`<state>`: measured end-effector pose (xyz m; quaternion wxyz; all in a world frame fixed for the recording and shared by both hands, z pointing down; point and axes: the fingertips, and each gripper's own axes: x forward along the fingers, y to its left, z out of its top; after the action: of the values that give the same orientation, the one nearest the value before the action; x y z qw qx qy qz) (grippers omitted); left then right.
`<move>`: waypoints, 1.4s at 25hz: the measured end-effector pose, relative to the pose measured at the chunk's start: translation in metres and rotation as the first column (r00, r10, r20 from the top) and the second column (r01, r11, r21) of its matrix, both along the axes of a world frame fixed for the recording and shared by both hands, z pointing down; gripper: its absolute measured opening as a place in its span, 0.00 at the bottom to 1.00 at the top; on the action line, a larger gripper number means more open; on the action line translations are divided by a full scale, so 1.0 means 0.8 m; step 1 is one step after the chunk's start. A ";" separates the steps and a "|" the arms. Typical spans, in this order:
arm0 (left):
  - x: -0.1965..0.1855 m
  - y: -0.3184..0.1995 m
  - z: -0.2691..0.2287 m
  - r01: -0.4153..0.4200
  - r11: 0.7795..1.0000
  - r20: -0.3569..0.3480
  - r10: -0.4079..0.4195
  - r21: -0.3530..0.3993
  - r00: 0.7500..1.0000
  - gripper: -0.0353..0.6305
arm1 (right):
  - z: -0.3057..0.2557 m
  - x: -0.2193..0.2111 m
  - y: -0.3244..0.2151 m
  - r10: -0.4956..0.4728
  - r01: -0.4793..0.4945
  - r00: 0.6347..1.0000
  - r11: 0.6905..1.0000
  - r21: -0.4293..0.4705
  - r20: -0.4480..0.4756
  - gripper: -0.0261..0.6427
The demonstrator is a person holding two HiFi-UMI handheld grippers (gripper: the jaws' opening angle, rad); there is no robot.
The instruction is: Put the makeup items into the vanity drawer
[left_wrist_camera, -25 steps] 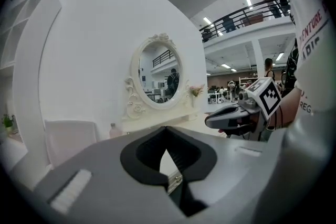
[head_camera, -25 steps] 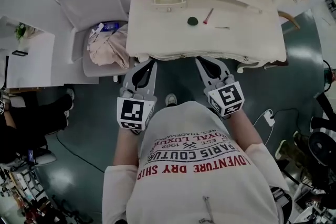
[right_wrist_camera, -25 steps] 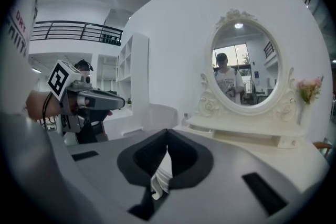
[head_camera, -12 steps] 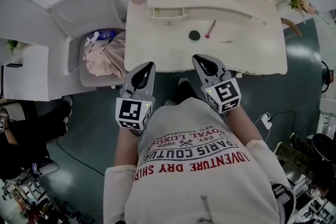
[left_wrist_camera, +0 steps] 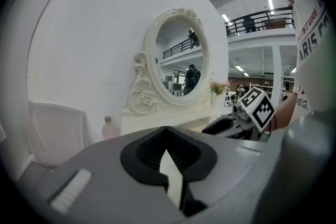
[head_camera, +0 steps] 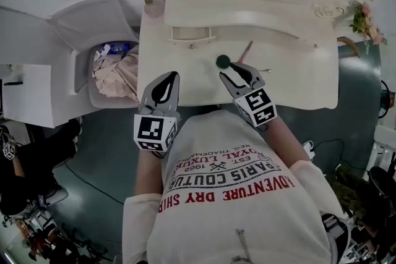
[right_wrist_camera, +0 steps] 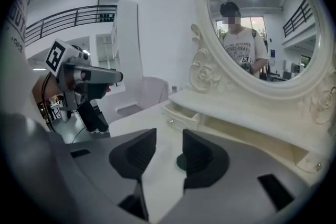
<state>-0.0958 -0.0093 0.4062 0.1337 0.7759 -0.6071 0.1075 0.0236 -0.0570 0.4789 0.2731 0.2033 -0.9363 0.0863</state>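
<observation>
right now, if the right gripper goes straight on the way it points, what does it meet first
Most likely the small dark round item lying on the vanity top, just ahead of the right gripper. Its jaws have just been opening, with nothing between them. Depth is hard to judge.

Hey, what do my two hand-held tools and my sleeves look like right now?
The left tool and right tool are grey, tapered shells with black ribbed pads inside. Each carries a white cube printed with black square markers. The sleeves are white, matching the lettered shirt.
</observation>
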 end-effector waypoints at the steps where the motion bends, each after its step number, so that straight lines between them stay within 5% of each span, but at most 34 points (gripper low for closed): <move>1: 0.002 -0.009 0.004 0.006 1.000 -0.004 -0.006 -0.008 1.000 0.07 | 0.012 0.002 -0.008 -0.010 0.010 1.000 1.000 -0.014 -0.014 0.23; 14: 0.013 -0.073 0.054 0.047 0.992 -0.019 -0.050 -0.115 0.999 0.07 | 0.147 0.005 -0.043 -0.131 0.094 0.963 0.982 -0.162 -0.237 0.36; 23: 0.010 -0.078 0.074 0.037 0.987 -0.019 -0.041 -0.155 0.999 0.07 | 0.175 0.005 -0.059 -0.067 0.011 0.936 0.987 -0.162 -0.346 0.36; 26: 0.007 -0.076 0.074 0.022 0.987 -0.022 -0.026 -0.160 0.999 0.07 | 0.175 0.010 -0.062 -0.036 -0.023 0.935 0.986 -0.163 -0.354 0.23; 35: -0.015 -0.079 0.051 -0.033 0.991 -0.030 0.029 -0.132 0.999 0.07 | 0.130 0.008 -0.072 0.046 -0.084 0.941 0.992 -0.099 -0.335 0.17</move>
<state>-0.1079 -0.0725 0.4471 0.1915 0.7760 -0.5847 0.1388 0.0297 -0.1150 0.5830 0.4346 0.2300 -0.8635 0.1121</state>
